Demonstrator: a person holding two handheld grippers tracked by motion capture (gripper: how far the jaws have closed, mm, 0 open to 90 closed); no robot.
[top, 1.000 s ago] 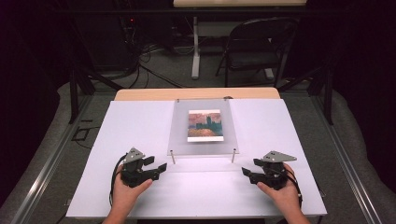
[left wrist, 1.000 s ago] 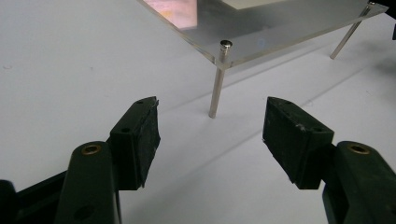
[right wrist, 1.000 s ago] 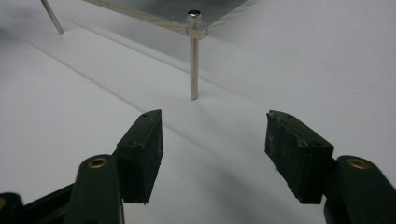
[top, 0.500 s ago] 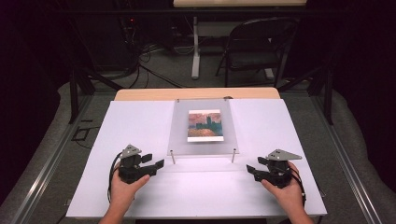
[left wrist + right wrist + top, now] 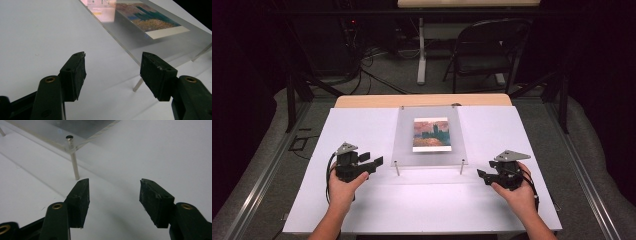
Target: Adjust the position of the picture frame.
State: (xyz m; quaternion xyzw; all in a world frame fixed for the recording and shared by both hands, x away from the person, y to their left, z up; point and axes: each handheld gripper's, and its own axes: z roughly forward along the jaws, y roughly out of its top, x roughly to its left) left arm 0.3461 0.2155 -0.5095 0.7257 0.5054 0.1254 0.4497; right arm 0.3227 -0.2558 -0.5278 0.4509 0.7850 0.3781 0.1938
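Claws first: the left claw stands wide with nothing between its jaws, and the right claw is just as wide and just as empty. Both hover low over the white worktop, each aimed inward at the clear acrylic panel that stands tilted on thin metal legs, a colourful painting print lying under its middle.

Looks like an approach to the panel's front edge from both sides. To do it well, I'd say come in level and together, each claw straddling the sheet's thin edge near a corner, clear of the left leg and the right leg, then close evenly so the sheet doesn't skew or slip.

Left claw sits just beside the panel's near-left corner; in the left gripper view the edge runs just ahead of the jaws. Right claw waits near the right corner; in the right gripper view the capped leg stands ahead, off to the left.
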